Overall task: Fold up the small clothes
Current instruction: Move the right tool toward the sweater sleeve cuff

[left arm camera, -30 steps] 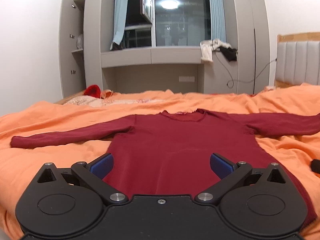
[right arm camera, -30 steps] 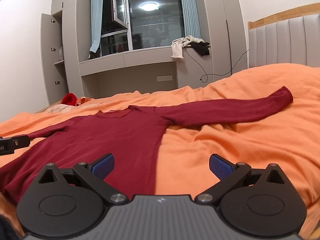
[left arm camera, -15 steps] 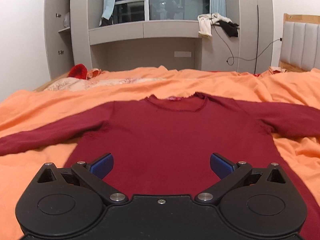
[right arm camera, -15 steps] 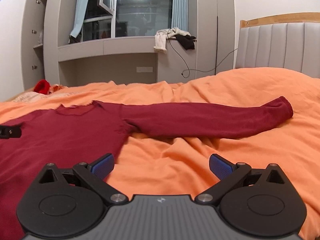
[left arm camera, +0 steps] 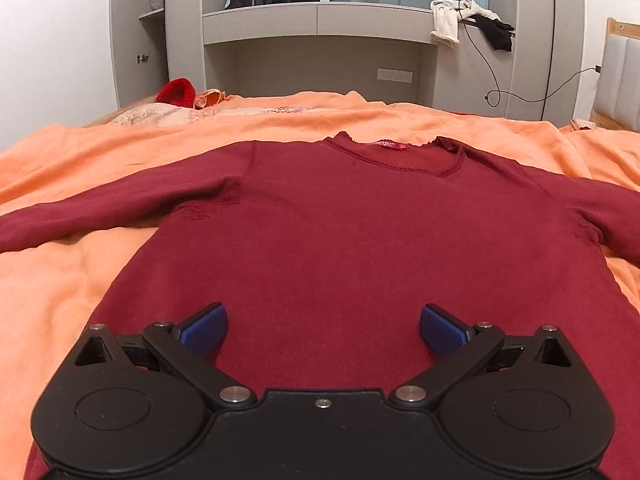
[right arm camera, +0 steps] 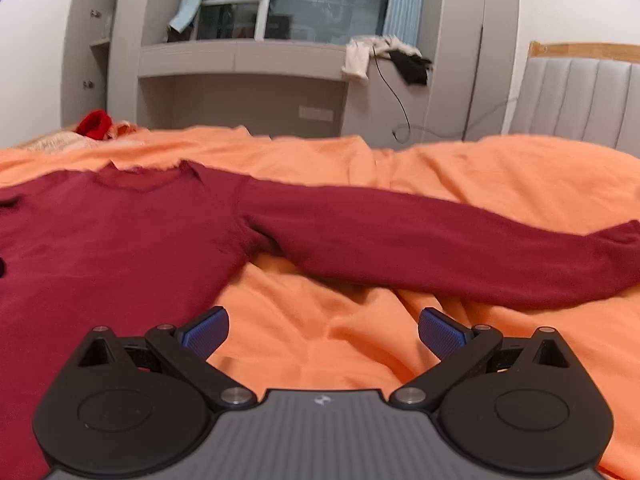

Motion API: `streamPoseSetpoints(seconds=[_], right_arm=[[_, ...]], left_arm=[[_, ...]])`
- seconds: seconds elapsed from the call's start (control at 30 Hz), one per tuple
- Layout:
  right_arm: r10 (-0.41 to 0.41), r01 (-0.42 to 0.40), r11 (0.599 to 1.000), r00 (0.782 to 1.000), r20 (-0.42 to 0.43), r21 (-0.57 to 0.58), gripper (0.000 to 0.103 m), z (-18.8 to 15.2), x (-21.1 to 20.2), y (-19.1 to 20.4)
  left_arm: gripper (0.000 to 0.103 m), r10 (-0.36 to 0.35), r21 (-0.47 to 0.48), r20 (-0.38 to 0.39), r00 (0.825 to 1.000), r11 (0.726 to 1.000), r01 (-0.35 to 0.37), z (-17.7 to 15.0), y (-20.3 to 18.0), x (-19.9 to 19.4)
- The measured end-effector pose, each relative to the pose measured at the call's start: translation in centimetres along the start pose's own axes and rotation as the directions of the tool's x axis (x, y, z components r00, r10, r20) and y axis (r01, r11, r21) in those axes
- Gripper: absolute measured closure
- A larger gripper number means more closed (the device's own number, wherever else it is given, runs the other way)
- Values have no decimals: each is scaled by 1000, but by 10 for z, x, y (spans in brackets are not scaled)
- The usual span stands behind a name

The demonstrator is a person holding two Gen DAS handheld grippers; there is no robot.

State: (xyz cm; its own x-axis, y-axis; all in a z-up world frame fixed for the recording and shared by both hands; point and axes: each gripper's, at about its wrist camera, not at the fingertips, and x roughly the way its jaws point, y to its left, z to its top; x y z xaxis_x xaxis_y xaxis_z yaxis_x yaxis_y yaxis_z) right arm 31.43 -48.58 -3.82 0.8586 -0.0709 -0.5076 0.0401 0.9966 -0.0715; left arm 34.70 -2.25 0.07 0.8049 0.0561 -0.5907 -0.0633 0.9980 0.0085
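A dark red long-sleeved top [left arm camera: 340,232] lies flat and face up on the orange bed cover [left arm camera: 60,280], collar away from me, both sleeves spread out sideways. My left gripper [left arm camera: 323,326] is open and empty, hovering over the middle of the top's body. My right gripper [right arm camera: 323,330] is open and empty over bare cover, just right of the top's body [right arm camera: 100,248] and below its right sleeve [right arm camera: 440,248]. The sleeve's cuff [right arm camera: 624,256] lies at the far right. A bit of the left gripper shows at the left edge of the right wrist view.
A red item [left arm camera: 176,90] and a pale patterned cloth [left arm camera: 140,114] lie at the bed's far left. Grey built-in cabinets with a desk niche [left arm camera: 320,60] stand beyond the bed, clothes [left arm camera: 452,20] draped on the ledge. A padded headboard [right arm camera: 580,96] is at right.
Both grippers have moved forward and tilted down over the bed. The left one now looks straight at the top's body; the right one has swung towards the right sleeve. Both stayed open.
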Motion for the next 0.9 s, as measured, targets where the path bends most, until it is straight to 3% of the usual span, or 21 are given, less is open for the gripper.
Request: streamPoseSetpoints(seconds=[0.17, 0.4, 0.5, 0.57, 0.77, 0.9], right_arm=[[18, -14, 996, 999, -37, 93, 0, 2, 10, -23], [-41, 44, 995, 998, -40, 86, 0, 0, 23, -42], [-40, 40, 995, 999, 3, 91, 0, 1, 24, -49], [-60, 51, 991, 995, 78, 121, 0, 2, 21, -60], [-168, 71, 935, 952, 256, 349, 0, 3, 8, -119], [-214, 97, 891, 951, 222, 443, 0, 1, 9, -152]], left_arm=[[0, 12, 22, 4, 1000, 1000, -12, -4, -4, 1], [0, 18, 31, -1, 1000, 999, -18, -5, -6, 4], [0, 23, 38, -1, 1000, 999, -23, -6, -7, 5], [0, 27, 43, 1, 1000, 999, -27, -6, -8, 5], [0, 26, 44, 1, 1000, 999, -26, -7, -8, 5], [0, 26, 44, 2, 1000, 999, -26, -7, -9, 5]])
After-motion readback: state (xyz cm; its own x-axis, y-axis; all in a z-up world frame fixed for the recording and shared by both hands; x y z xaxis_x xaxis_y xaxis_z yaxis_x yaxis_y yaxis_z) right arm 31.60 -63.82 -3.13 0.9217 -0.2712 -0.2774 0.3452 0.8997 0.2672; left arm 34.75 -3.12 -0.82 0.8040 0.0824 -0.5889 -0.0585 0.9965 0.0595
